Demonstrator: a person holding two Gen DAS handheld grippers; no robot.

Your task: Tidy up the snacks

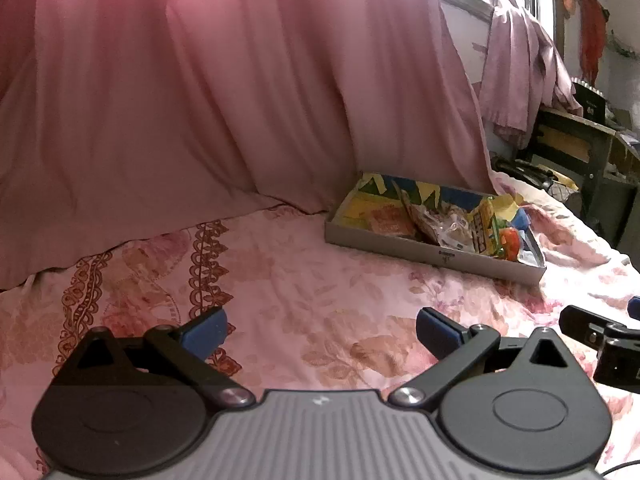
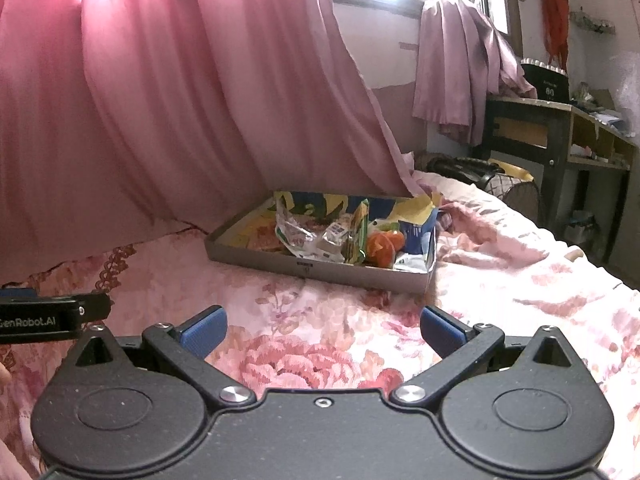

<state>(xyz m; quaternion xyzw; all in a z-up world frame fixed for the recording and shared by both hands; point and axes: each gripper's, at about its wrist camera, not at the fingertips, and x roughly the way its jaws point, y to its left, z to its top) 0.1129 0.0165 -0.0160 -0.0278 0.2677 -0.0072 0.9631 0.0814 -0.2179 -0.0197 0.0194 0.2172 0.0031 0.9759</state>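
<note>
A shallow grey cardboard box [image 1: 420,246] with a colourful lining lies on the floral bedspread; it also shows in the right wrist view [image 2: 280,260]. Several snack packets lie in it: clear wrappers [image 2: 296,234], a yellow-green packet [image 2: 358,232] and an orange-red snack [image 2: 380,246]. In the left wrist view the clear wrappers [image 1: 444,222] and orange snack [image 1: 510,240] sit at the box's right end. My left gripper [image 1: 320,330] is open and empty, low over the bedspread, left of the box. My right gripper [image 2: 322,330] is open and empty, in front of the box.
A pink curtain [image 1: 200,80] hangs behind the bed. The floral bedspread [image 2: 520,280] covers the bed. A dark wooden desk [image 2: 560,128] with clutter stands at the right, with a bag [image 2: 480,172] on the floor beside it. The other gripper shows at each view's edge.
</note>
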